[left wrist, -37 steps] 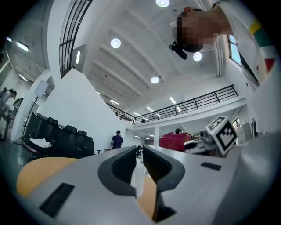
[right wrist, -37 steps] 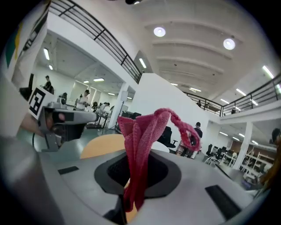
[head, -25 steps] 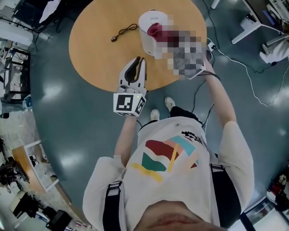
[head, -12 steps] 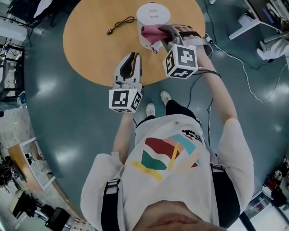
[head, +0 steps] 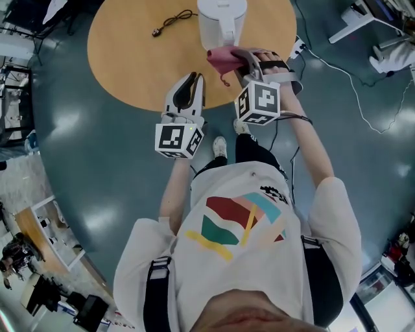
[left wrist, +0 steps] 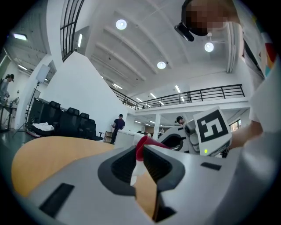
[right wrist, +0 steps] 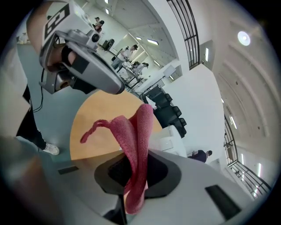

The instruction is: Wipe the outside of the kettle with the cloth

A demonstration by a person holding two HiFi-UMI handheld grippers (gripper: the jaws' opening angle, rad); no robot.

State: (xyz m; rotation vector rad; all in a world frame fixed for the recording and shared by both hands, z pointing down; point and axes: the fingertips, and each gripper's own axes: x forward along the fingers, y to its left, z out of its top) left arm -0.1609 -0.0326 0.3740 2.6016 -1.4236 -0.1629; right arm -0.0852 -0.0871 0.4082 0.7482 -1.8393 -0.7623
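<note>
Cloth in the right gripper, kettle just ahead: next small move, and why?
Probably ease the right gripper forward until the cloth presses on the near side of the kettle, then sweep sideways. Its jaws are clamped on the cloth, which bunches low beside the kettle; firm contact isn't clear. The left gripper is empty, back at the table edge.

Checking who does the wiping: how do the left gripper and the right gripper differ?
The right gripper is clamped on the red cloth; the left gripper holds nothing, its jaws slightly apart. The right gripper sits close to the kettle, the left gripper farther back over the table edge. Both point toward the kettle.
</note>
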